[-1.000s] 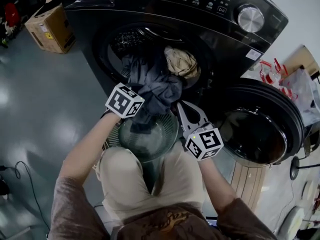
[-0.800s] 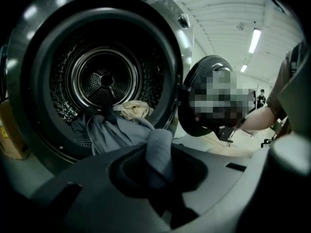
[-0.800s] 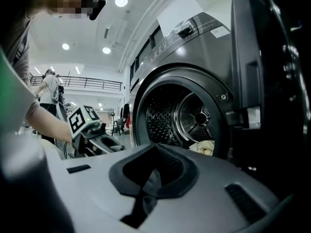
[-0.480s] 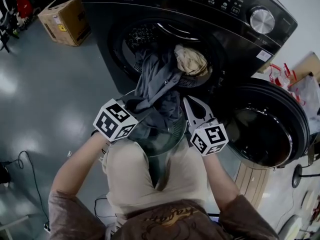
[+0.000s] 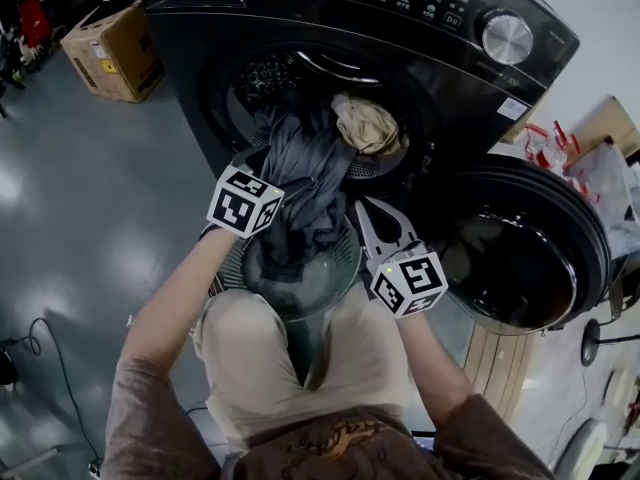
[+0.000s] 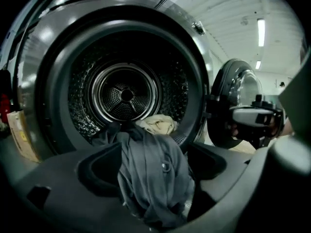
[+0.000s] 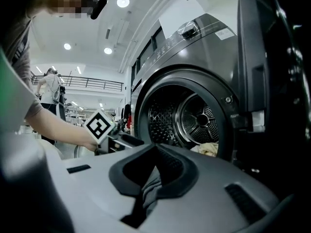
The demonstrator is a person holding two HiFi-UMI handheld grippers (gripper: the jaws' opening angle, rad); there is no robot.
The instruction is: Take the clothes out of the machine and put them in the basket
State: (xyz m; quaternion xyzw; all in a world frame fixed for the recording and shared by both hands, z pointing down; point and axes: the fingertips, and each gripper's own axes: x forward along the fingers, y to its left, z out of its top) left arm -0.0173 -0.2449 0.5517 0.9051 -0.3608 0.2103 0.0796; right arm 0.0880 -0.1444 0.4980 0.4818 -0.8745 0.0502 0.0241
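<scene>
- Grey garment [image 5: 305,183], head view: it hangs out of the mouth of the black washing machine [image 5: 450,78]. Its lower end is down in the round basket [image 5: 345,263], which sits in front of the machine between the person's knees.
- Head view, other laundry: a beige garment [image 5: 365,123] lies at the lip of the opening and touches the grey one. The door [image 5: 510,248] is swung open to the right. A cardboard box [image 5: 105,43] stands on the floor well off to the left.
- Head view, grippers: the left gripper [image 5: 255,196] is at the garment's left edge, above the basket rim. The right gripper [image 5: 368,218] is at the garment's right edge, just beside the basket.
- Left gripper view: the jaws stand wide apart and have just been opening. The grey garment is bunched between them, but the pads do not press on it. Behind it is the drum [image 6: 126,93], with the beige garment at its front lower edge.
- Right gripper view: the jaws are drawn together at the tips, and a narrow fold of the grey garment is caught between the pads. The left gripper's marker cube and the person's forearm [image 7: 58,125] are at left. The drum and the beige garment are at right.
</scene>
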